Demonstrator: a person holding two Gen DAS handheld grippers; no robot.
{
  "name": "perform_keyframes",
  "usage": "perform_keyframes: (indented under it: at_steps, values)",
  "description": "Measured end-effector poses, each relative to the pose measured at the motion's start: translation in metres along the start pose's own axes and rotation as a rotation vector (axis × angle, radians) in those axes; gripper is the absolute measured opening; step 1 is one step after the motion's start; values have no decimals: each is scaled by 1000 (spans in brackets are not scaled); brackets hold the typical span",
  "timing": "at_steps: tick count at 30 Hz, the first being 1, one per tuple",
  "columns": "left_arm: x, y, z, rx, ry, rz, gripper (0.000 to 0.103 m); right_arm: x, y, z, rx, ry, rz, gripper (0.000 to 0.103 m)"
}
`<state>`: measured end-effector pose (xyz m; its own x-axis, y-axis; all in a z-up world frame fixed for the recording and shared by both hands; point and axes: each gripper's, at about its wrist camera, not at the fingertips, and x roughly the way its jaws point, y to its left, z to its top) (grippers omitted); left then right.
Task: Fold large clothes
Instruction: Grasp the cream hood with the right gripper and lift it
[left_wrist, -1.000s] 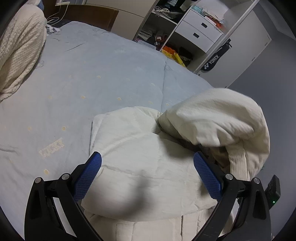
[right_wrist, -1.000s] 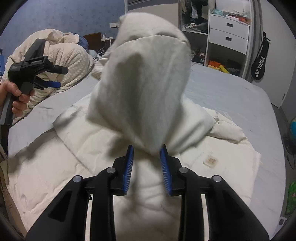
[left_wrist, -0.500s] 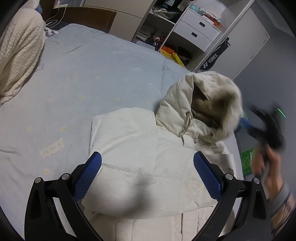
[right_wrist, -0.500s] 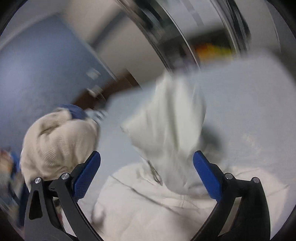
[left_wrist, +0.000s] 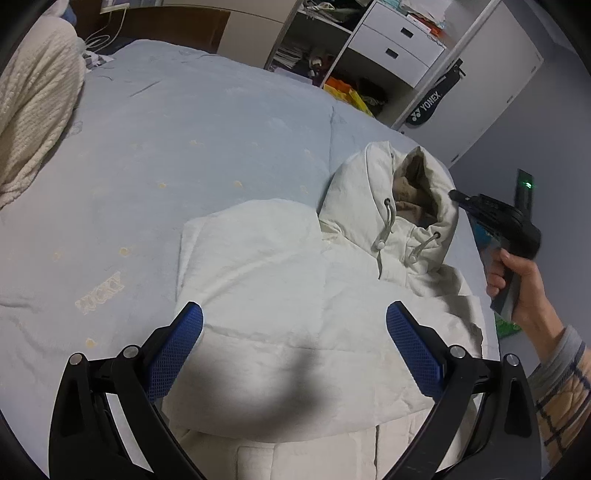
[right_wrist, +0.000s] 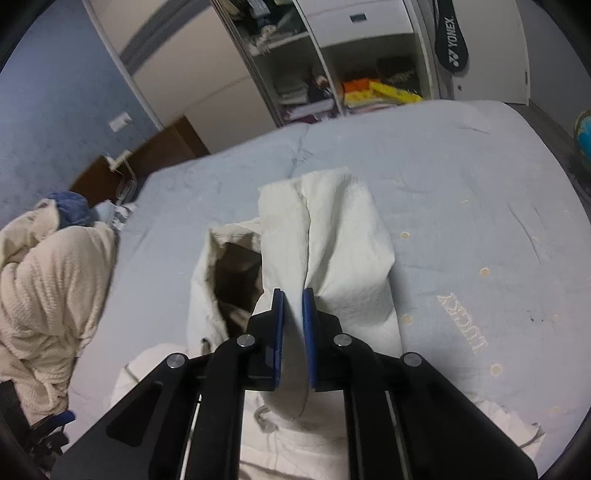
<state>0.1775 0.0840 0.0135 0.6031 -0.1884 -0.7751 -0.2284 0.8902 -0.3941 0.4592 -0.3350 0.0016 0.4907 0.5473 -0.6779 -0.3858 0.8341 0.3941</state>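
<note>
A cream hooded jacket (left_wrist: 295, 295) lies partly folded on a pale blue bed (left_wrist: 166, 147), its hood (left_wrist: 406, 206) up at two o'clock in the left wrist view. The right tool (right_wrist: 293, 325), its jaws closing, pinches a fold of the hood. The left tool (left_wrist: 294, 343) hangs wide open over the jacket's body, gripping nothing. A cream blanket (left_wrist: 33, 99) is heaped at ten o'clock.
</note>
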Motion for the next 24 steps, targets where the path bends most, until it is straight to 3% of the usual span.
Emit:
perform_keyframes:
  at_steps: [5,9,15,17,22,24]
  values:
    - [1,-3,-2,20,-6,14,96,-29,11,-34,-54,-56,68,6]
    - [4,-5,-4,31,-4,24,96,-45,10,-61,-7,-86,116,5]
    - [3,-23,4,111,-64,-21,96,-58,7,-93,7,-97,163,5]
    - [8,-37,18,129,-90,-71,96,-59,7,-104,15,-99,180,4]
    - [54,-110,68,165,-41,-262,96,-61,4,-126,27,-96,208,3]
    - [74,-129,84,112,-22,-337,96,-63,4,-133,24,-90,216,0]
